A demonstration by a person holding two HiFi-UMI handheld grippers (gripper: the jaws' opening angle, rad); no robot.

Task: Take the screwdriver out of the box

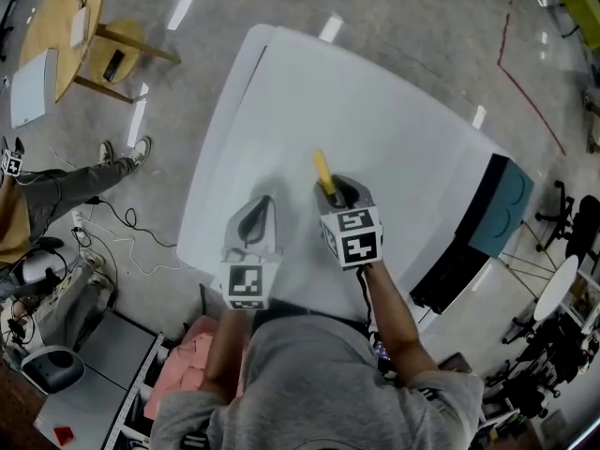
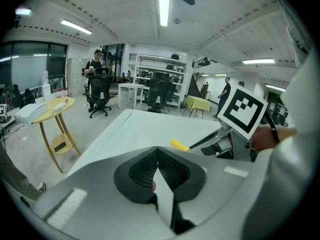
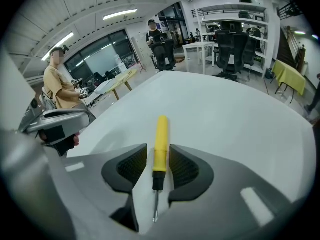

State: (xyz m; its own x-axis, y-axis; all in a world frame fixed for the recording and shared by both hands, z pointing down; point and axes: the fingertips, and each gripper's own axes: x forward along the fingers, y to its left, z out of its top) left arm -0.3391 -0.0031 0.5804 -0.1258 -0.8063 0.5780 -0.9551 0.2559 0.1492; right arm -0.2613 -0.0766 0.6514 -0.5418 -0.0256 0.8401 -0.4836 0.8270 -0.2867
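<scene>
Now the yellow-handled screwdriver (image 3: 160, 134) lies on the white table (image 3: 240, 119) between the spread jaws of the right gripper (image 3: 158, 150), handle pointing away along them, while the left gripper (image 2: 158, 152), jaws pressed together, hovers beside

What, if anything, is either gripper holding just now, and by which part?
Nothing. The screwdriver lies on the table, its yellow handle loose between the right gripper's open jaws; the left gripper is shut and empty.

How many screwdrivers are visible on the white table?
1. The screwdriver lies on the table, between the open jaws of the right gripper. Others may be hidden outside the views.
</scene>
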